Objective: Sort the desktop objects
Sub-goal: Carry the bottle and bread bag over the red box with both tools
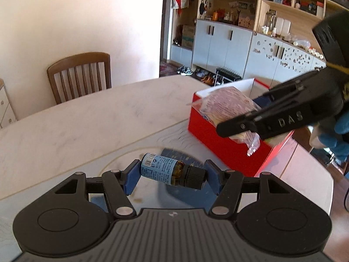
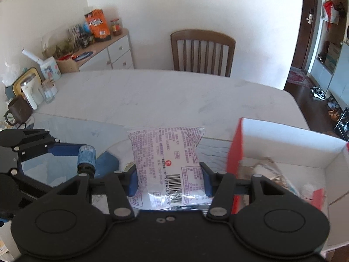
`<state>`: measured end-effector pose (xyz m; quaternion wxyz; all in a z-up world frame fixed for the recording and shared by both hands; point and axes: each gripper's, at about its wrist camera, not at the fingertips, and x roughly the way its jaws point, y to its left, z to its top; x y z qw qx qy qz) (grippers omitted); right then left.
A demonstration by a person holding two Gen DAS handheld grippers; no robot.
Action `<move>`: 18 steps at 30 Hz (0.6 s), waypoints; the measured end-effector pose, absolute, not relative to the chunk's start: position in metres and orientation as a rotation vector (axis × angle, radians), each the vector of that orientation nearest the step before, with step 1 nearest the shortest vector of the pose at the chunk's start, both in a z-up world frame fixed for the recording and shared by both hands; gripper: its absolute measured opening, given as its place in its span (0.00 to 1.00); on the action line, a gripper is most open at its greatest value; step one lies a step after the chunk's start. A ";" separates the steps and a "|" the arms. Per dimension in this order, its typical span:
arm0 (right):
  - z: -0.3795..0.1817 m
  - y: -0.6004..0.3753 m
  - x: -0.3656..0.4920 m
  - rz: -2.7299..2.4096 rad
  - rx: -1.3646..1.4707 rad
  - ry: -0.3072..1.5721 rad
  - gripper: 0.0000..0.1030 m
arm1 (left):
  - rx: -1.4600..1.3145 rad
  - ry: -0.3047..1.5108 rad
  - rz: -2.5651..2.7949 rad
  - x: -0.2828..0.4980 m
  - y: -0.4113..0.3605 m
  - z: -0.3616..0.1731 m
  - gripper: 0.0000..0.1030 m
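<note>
Left hand-held gripper [image 1: 172, 175] pinches the small bottle [image 1: 168, 170] end-to-end; right hand-held gripper [image 2: 169, 180] clamps the snack packet [image 2: 168, 159] beside the red box [image 2: 235, 144] — the bottle could pivot loose.

glossy plastic, matt card, pale marbled top

packet [image 2: 166, 163] crinkly clear film; bottle [image 1: 172, 171] paper-labelled, ribbed black cap; box [image 1: 222, 144] matt red card; table [image 1: 91, 118] smooth; chair [image 2: 202, 52] wood.

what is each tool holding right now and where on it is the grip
Left tool clamps a small blue-labelled bottle end to end, base and black cap. Right tool pinches a sealed snack packet across its side edges, near the lower part.
</note>
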<state>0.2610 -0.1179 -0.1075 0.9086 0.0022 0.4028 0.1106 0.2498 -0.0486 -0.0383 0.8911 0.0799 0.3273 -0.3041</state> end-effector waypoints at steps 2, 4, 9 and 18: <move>-0.104 -0.127 0.256 0.219 0.007 0.820 0.52 | 0.165 0.671 -0.634 0.249 -0.057 -0.034 0.61; -0.101 -0.137 0.250 0.211 0.011 0.812 0.52 | 0.168 0.662 -0.639 0.246 -0.069 -0.029 0.61; -0.097 -0.166 0.237 0.185 0.023 0.801 0.52 | 0.190 0.637 -0.659 0.242 -0.096 -0.020 0.61; -0.098 -0.219 0.219 0.131 0.042 0.793 0.52 | 0.213 0.608 -0.688 0.241 -0.146 -0.013 0.61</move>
